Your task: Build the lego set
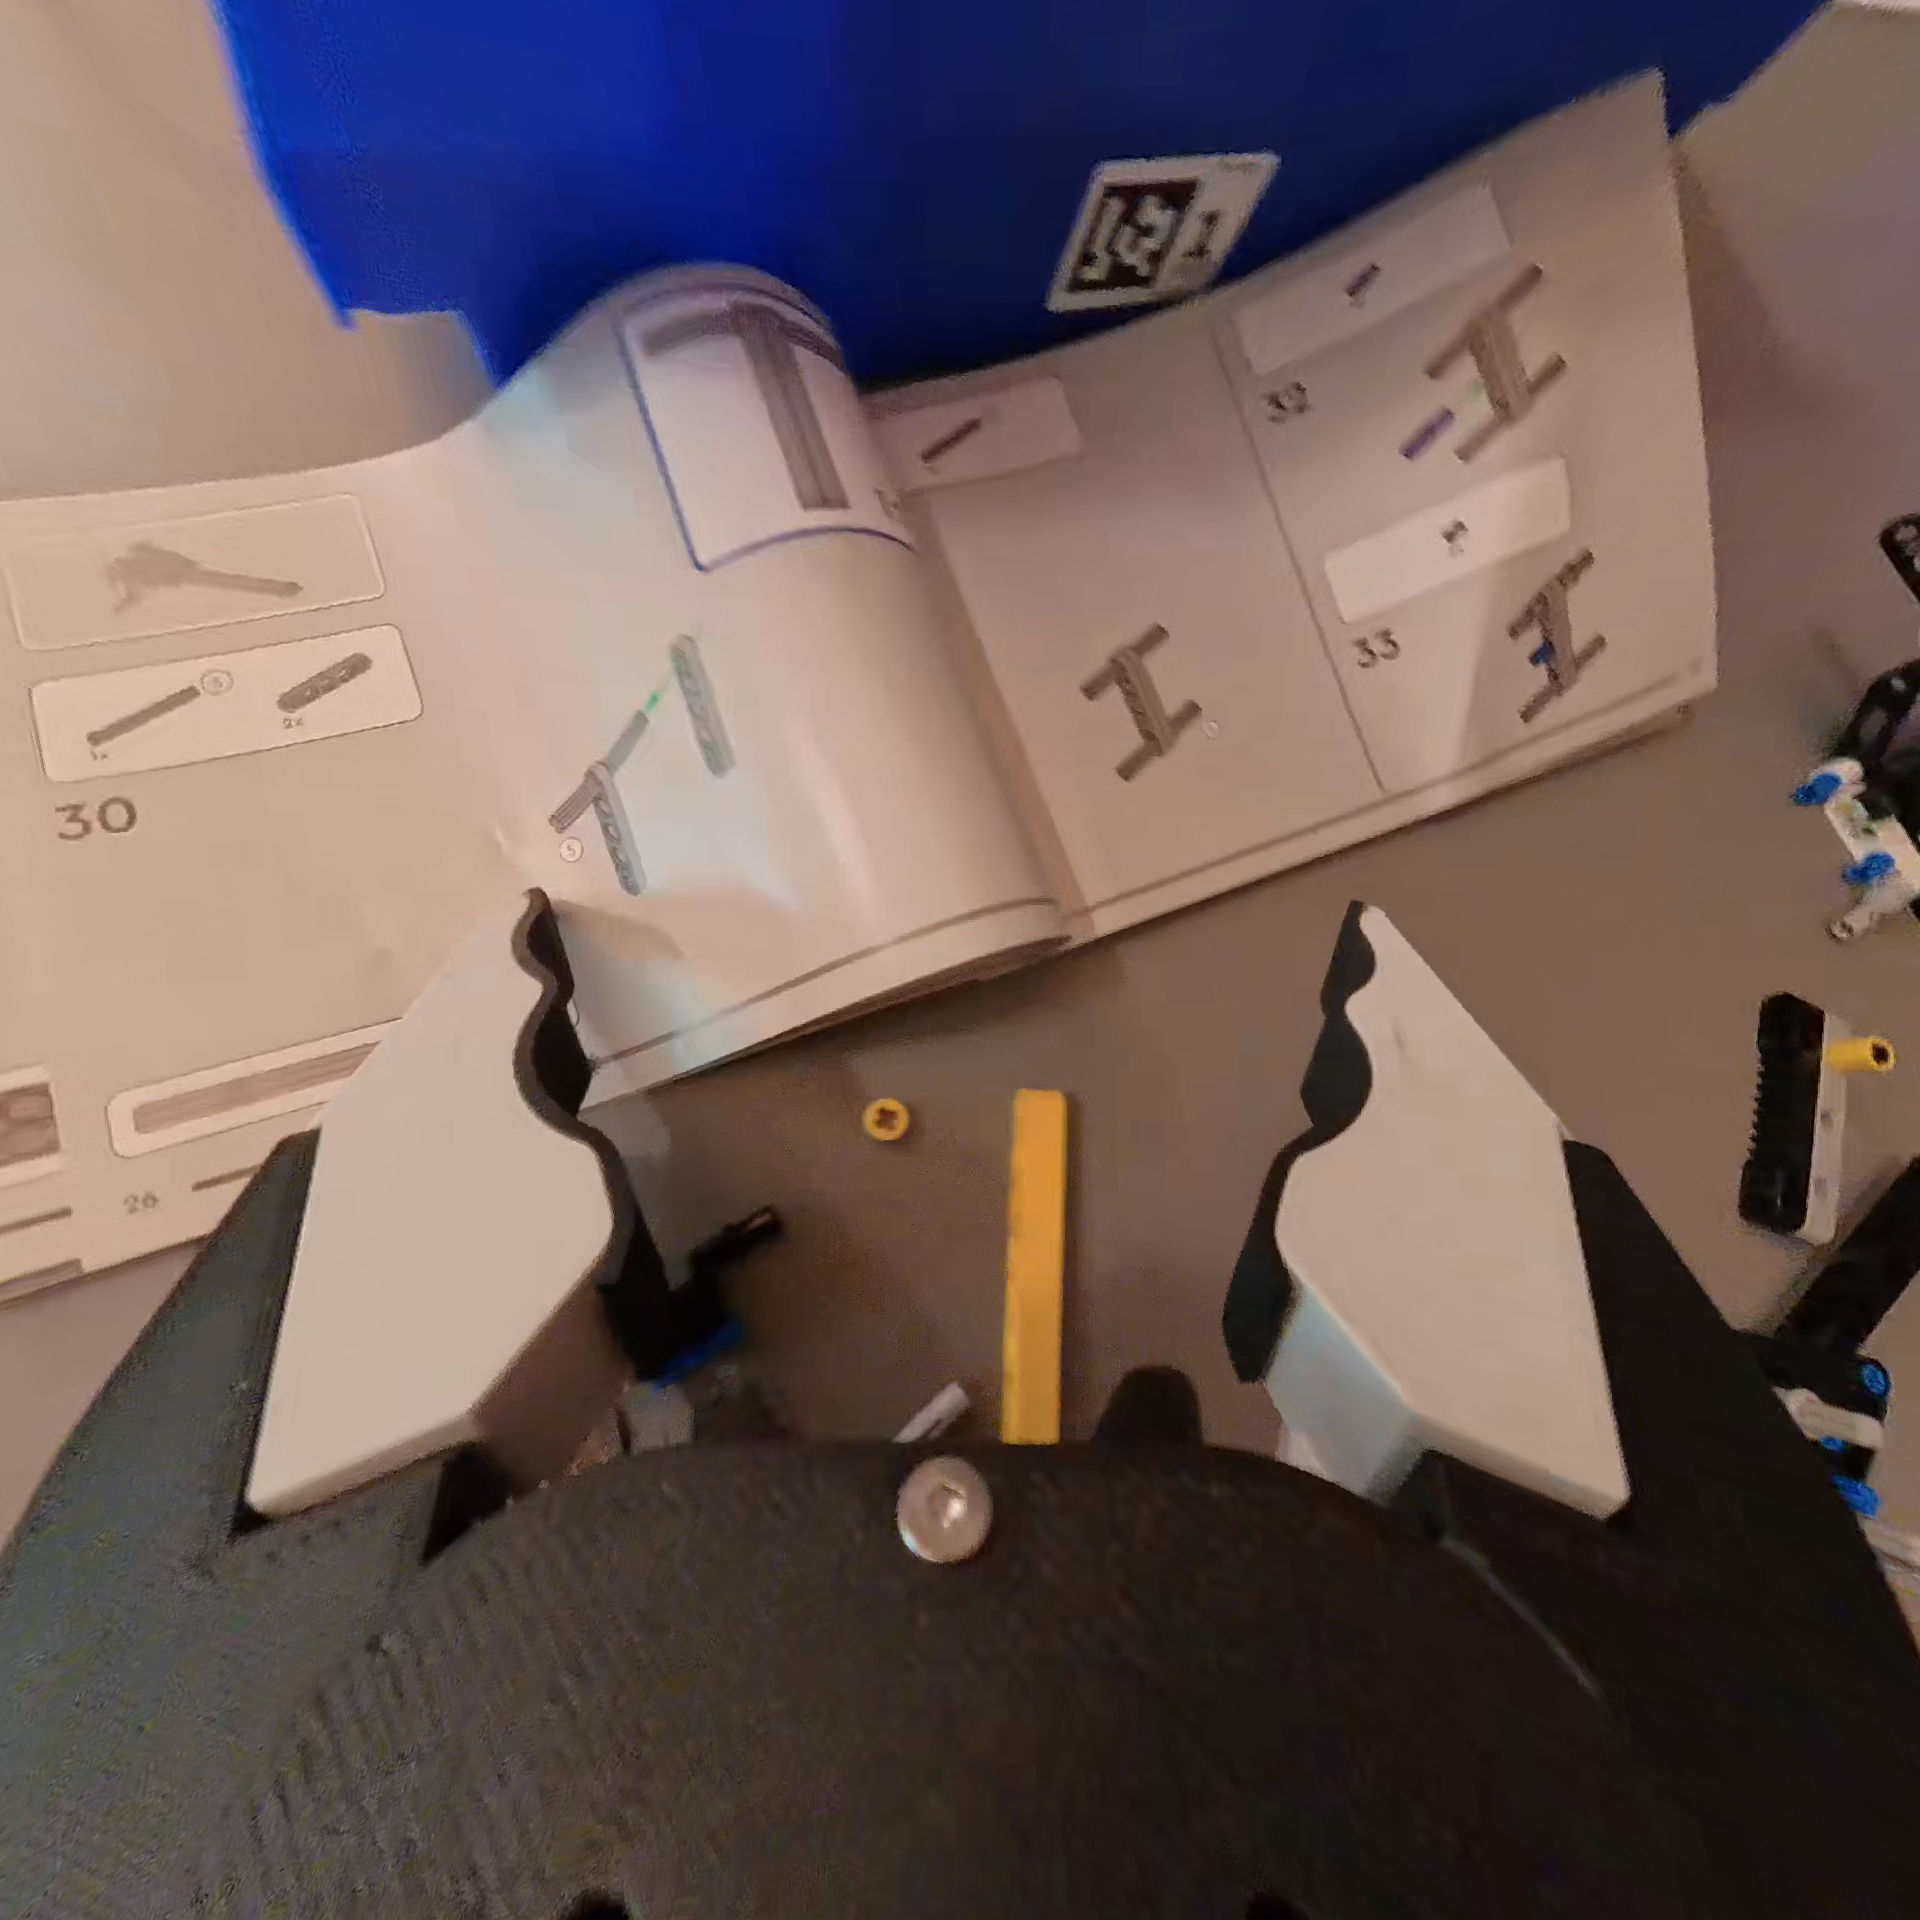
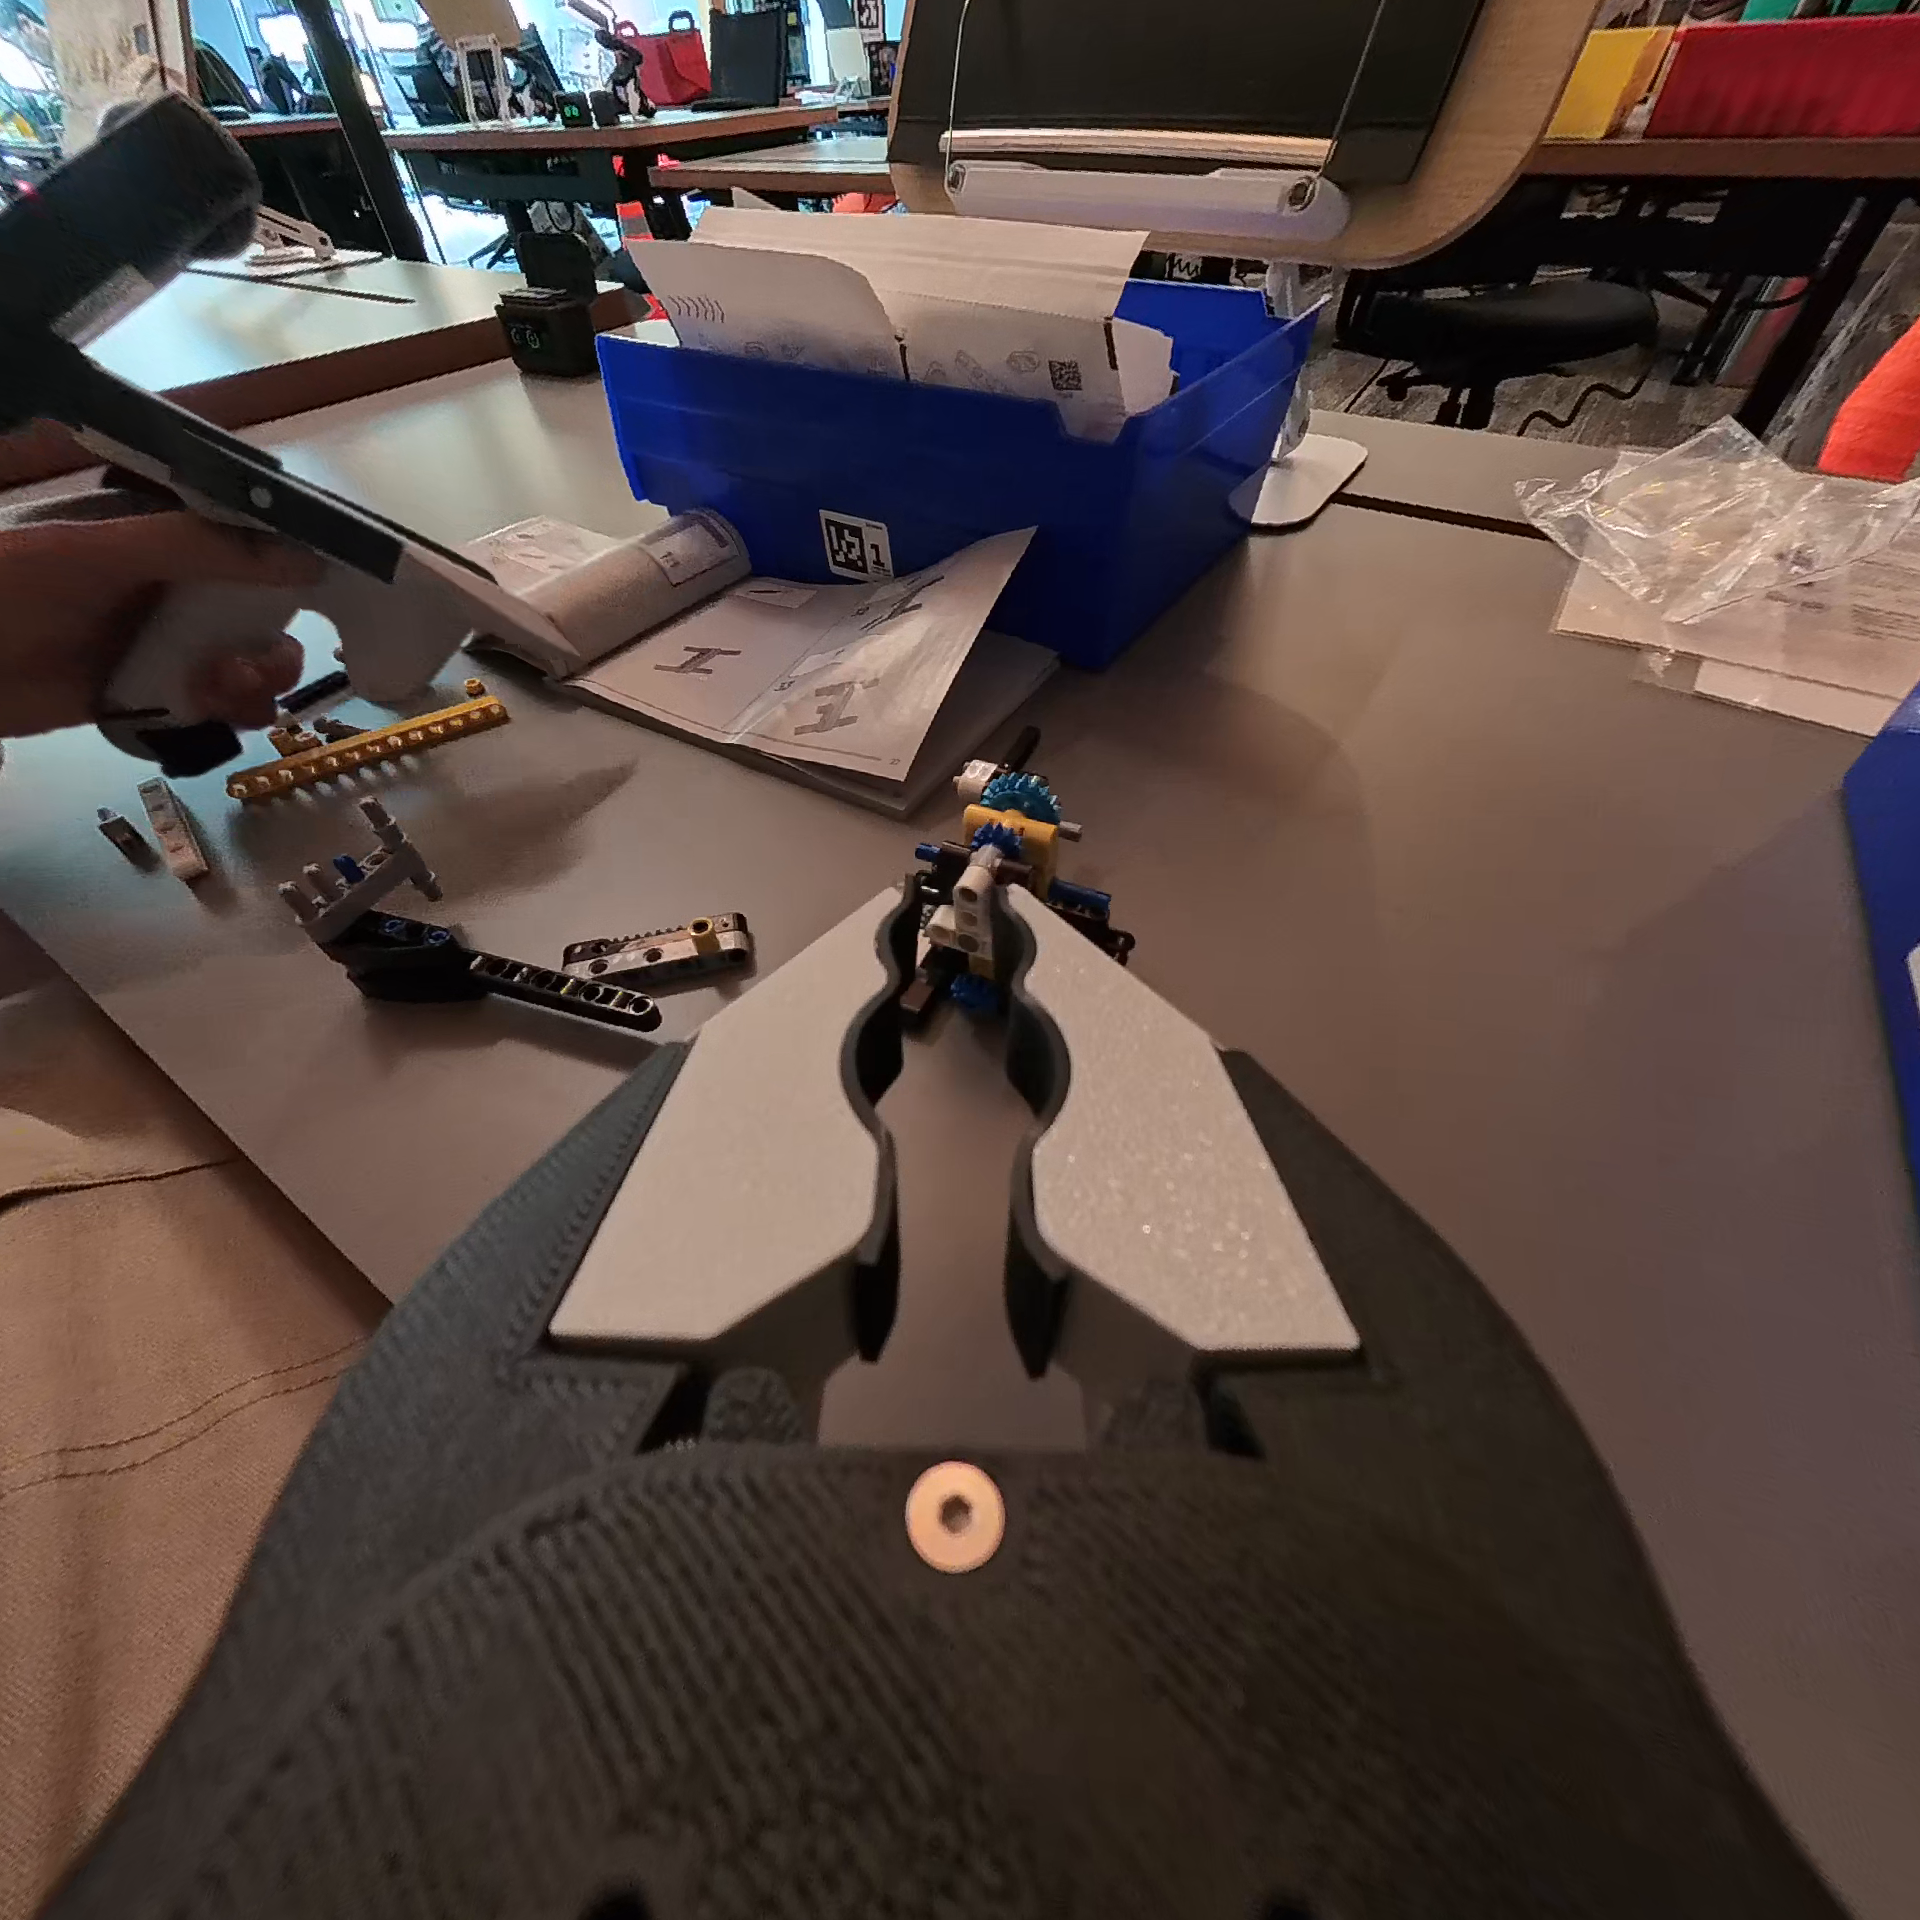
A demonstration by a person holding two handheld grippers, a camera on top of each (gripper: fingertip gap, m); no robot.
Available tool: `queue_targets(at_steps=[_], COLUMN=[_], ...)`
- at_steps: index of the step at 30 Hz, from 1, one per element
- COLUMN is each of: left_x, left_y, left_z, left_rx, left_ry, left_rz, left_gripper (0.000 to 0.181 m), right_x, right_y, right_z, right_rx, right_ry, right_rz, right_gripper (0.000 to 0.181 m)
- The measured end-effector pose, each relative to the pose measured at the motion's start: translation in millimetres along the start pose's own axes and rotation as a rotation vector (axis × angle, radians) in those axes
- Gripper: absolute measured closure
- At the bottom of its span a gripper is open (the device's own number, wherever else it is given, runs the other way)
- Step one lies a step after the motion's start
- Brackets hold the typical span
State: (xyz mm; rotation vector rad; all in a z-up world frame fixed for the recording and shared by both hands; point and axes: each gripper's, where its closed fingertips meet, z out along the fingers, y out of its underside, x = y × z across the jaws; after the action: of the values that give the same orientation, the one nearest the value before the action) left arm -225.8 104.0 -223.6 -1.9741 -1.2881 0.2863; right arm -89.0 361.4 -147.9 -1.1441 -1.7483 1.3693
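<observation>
Grey table point(image 2: 1455, 831): right tongs point(image 2: 951, 914) grip gear assembly point(image 2: 1003, 831).

Two grippers point(image 2: 954, 914) point(image 1: 940, 1013), one instruction booklet point(image 2: 800, 675), one blue bin point(image 2: 935, 468), one yellow beam point(image 2: 369, 748) and perhaps seven loose pieces are showing.

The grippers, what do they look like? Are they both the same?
Yes, they match. The left gripper and the right gripper each have two flat pale grey fingers with wavy black inner edges, set in a rough, ribbed black body with one silver screw in the middle. In the right wrist view, the left gripper has a white handle held by a hand. No cables or sleeves show.
</observation>
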Motion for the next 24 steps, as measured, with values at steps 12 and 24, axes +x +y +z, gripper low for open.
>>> queue_targets(at_steps=[12, 24], left_x=[65.4, 94.7], left_y=[-8.1, -11.1], left_z=[-3.6, -13.3], left_rx=[0.072, 0.104], left_ry=[0.235, 0.428], left_rz=[0.112, 0.075], left_gripper=[0.046, 0.052], right_x=[-2.0, -2.5], right_y=[1.9, 3.2], right_z=[1.4, 1.9], right_rx=[-0.011, -0.017], right_ry=[-0.009, -0.012], right_rz=[-0.003, -0.003], right_gripper=[0.169, 0.168])
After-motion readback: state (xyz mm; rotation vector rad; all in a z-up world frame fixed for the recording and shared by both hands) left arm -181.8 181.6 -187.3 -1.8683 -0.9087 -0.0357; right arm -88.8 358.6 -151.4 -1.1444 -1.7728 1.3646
